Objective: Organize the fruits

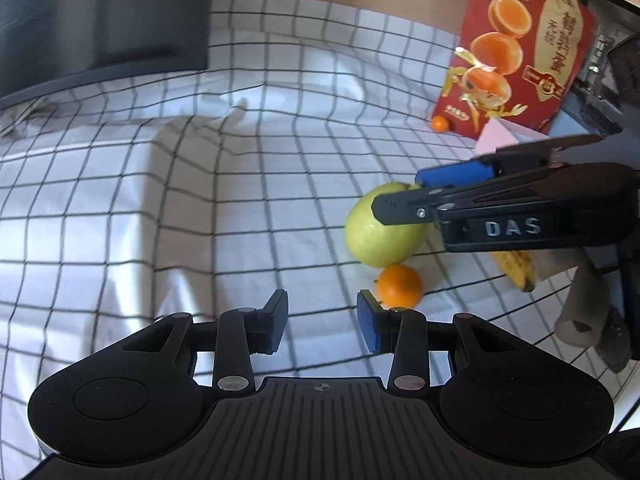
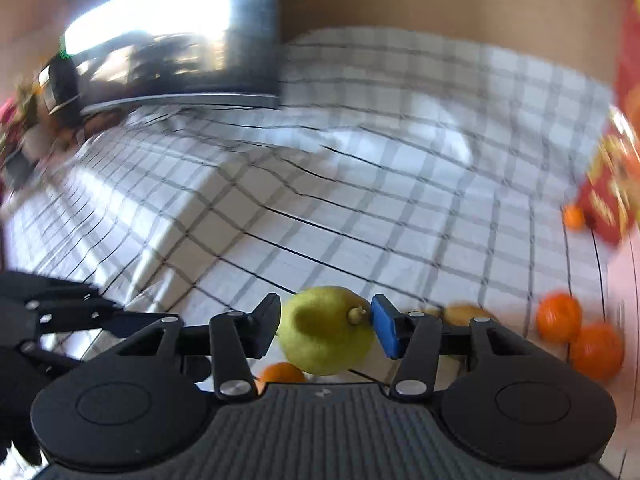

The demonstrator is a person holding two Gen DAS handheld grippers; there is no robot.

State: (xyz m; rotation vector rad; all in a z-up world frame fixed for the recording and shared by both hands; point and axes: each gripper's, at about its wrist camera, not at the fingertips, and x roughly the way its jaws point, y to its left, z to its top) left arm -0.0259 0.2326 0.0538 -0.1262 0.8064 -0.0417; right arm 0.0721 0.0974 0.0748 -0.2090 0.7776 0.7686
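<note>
A green pear (image 2: 324,332) with its stem up sits between the fingers of my right gripper (image 2: 325,330), and both pads touch its sides. In the left wrist view the same gripper (image 1: 400,196) reaches in from the right over the pear (image 1: 380,236). Just in front of the pear an orange (image 1: 400,286) lies on the checked cloth (image 1: 180,200), and a banana (image 1: 516,268) lies partly hidden under the right gripper. My left gripper (image 1: 322,320) hangs open left of the orange with nothing between its fingers.
A red fruit box (image 1: 516,52) stands at the back right with a small orange (image 1: 440,123) at its foot. Two more oranges (image 2: 558,316) lie right of the pear. A dark monitor (image 1: 104,20) stands at the back left. The right wrist view is blurred.
</note>
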